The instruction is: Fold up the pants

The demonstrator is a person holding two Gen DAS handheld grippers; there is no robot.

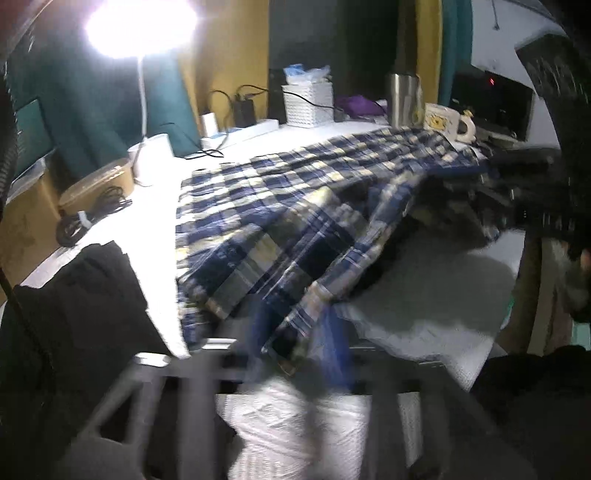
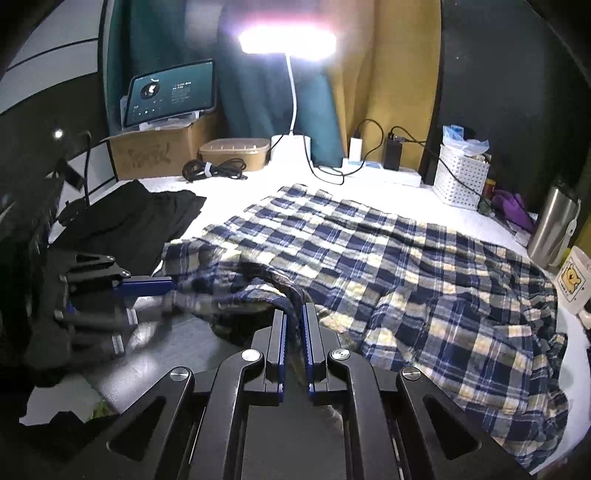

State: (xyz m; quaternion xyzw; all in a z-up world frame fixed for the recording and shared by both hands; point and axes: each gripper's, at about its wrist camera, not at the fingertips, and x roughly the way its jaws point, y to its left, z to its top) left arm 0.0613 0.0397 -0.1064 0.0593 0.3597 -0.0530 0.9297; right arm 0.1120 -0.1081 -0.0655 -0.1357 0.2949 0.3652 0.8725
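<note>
**Plaid pants pinched at both ends**

Left wrist view: very blurry; plaid pants (image 1: 295, 206) spread over the white table (image 1: 155, 199), from 6 o'clock up toward 2 o'clock; near edge of the cloth lifted off the table and pinched in the left claw (image 1: 314, 354) at 6 o'clock, blue fingers (image 1: 338, 347) squeezed together on the fold; right claw (image 1: 532, 199) a dark smear at 3 o'clock, touching the far end of the pants, too blurred to tell how its jaws stand here; black cloth (image 1: 74, 295) heaped at 8 o'clock, beside the pants; bright lamp (image 1: 142, 26) at 11 o'clock; white basket (image 1: 306, 105) at 12 o'clock; steel cup (image 1: 404, 98) and a mug (image 1: 445, 122) at 1 o'clock, just behind the pants.

Right wrist view: sharper; same pants (image 2: 388, 266) covering the middle and the 3 to 5 o'clock side of the table (image 2: 236, 188); right claw (image 2: 294, 332) at 6 o'clock, blue pads nearly shut with a bunched ridge of plaid cloth between them; left claw (image 2: 168, 295) at 9 o'clock, blue finger (image 2: 147, 286) clamped on the other corner of the cloth; black cloth (image 2: 136, 221) at 10 o'clock; coiled cable (image 2: 214, 170) and a brown lidded box (image 2: 234, 151) at 11 o'clock; lamp (image 2: 288, 38) at 12 o'clock; basket (image 2: 461, 181) at 2 o'clock; steel cup (image 2: 554, 229) and mug (image 2: 572, 277) at 3 o'clock.
</note>
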